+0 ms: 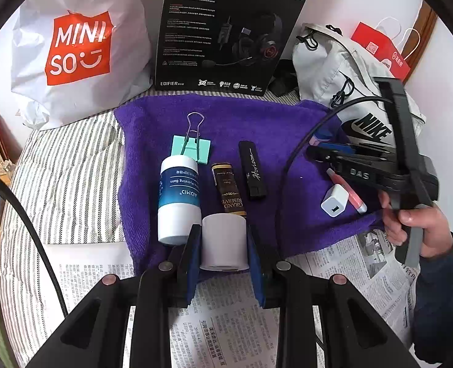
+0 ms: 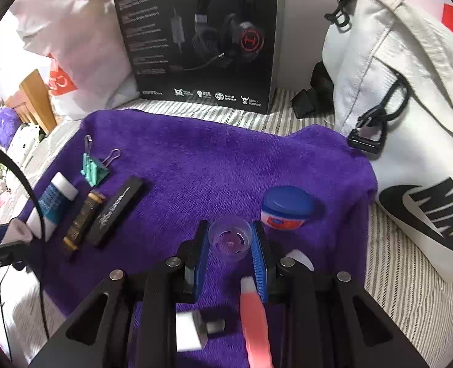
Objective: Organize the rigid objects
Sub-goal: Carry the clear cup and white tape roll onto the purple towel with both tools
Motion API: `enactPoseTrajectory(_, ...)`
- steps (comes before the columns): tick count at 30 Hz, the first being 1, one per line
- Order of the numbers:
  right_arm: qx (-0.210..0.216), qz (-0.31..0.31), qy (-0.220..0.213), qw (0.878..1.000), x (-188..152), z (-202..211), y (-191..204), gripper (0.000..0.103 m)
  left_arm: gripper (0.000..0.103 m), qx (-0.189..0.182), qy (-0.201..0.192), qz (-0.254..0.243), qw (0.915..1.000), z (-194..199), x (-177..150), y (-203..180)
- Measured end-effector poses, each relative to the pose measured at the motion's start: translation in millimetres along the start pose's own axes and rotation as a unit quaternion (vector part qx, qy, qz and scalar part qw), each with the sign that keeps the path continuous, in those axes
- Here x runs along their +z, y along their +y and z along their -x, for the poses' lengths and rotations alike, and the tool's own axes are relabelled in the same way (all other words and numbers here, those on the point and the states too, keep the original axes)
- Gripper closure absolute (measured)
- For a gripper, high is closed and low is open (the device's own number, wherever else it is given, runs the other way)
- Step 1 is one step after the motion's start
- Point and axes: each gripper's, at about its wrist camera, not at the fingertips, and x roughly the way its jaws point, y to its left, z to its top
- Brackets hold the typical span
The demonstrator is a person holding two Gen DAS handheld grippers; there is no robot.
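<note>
On the purple towel (image 1: 257, 122) lie a white-and-blue balm tube (image 1: 180, 196), a green binder clip (image 1: 191, 150), a brown-gold stick (image 1: 229, 191) and a black Horizon stick (image 1: 252, 170) in a row. My left gripper (image 1: 224, 245) is shut on a white cylinder (image 1: 224, 240) at the towel's near edge. My right gripper (image 2: 230, 245) is shut on a small clear round cup (image 2: 230, 240) over the towel (image 2: 211, 159). A blue-lidded jar (image 2: 288, 208) sits just right of it. A pink tube (image 2: 254, 316) and a white charger (image 2: 189, 329) lie under the right gripper.
A black headset box (image 1: 226, 30) stands at the back, a white MINISO bag (image 1: 79, 49) at back left, a white Nike bag (image 2: 410, 122) at right. Newspaper (image 1: 226, 322) and a striped cloth (image 1: 73, 178) cover the surface around the towel.
</note>
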Motion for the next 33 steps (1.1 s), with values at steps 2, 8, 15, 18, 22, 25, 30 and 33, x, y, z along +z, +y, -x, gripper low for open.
enactPoseTrajectory(2,-0.003,0.002,0.010,1.000,3,-8,1,0.076,0.076,-0.001,-0.001,-0.001,1.0000,0,1,0)
enactPoseTrajectory(8,-0.012,0.007,0.019,1.000,3,-17,1,0.076,0.076,-0.003,0.003,-0.001,1.0000,-2,0,1)
enactPoseTrajectory(15,-0.015,0.011,0.016,1.000,5,-19,4,0.075,0.076,-0.005,0.007,-0.003,1.0000,-2,-2,-1)
enactPoseTrajectory(18,-0.013,0.012,0.020,1.000,4,-18,4,0.066,0.076,-0.005,0.008,-0.003,1.0000,-1,-2,-1)
enactPoseTrajectory(22,-0.020,0.015,0.014,1.000,-1,-8,4,0.063,0.076,-0.002,0.010,-0.004,0.9999,-1,-3,-2)
enactPoseTrajectory(25,-0.027,0.020,0.007,0.999,-6,4,4,0.063,0.076,0.002,0.010,-0.005,0.9999,0,-4,-3)
enactPoseTrajectory(30,-0.048,0.037,-0.012,0.998,-16,28,9,0.063,0.076,0.003,0.007,-0.005,1.0000,1,-2,-6)
enactPoseTrajectory(33,-0.048,0.039,-0.025,0.998,-23,44,11,0.063,0.076,0.005,0.005,-0.010,0.9999,2,-1,-9)
